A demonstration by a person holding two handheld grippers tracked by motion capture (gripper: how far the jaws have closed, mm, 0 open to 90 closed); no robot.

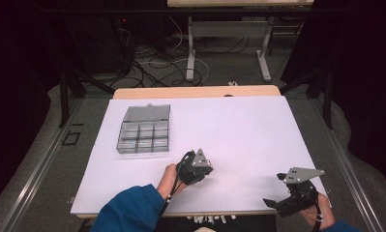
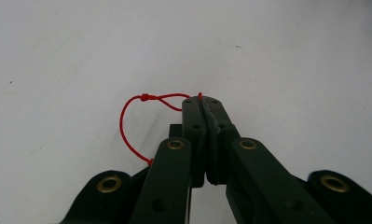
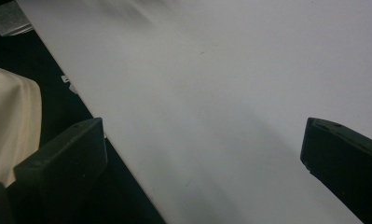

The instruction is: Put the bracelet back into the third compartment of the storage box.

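A white sheet (image 1: 239,135) covers the tabletop, with a strip of pale wood table edge (image 1: 195,92) showing along its far side. On the far left part of the sheet sits a grey compartment box (image 1: 144,130) with its lid (image 1: 147,113) thrown open away from the person; the tray part shows two rows of three small cells, and what lies in them is too small to tell. The left gripper (image 1: 196,170) is held over the near middle of the sheet by a hand (image 1: 169,179) coming out of a blue sleeve (image 1: 127,210), well apart from the box. In the left gripper view its jaws are pressed together, and a thin red thread (image 2: 132,116) is pinched between the tips: a knotted loop arcs out to one side of the jaws and runs back down beside them, just above the white surface (whether the loop touches the sheet I cannot tell). The right gripper (image 1: 277,189) is at the near right corner of the sheet, held by the other hand (image 1: 316,215), its grey three-cornered plate on top. In the right gripper view its two jaws stand wide apart with nothing between them, one over the white sheet and the other past the sheet's edge over the dark floor.
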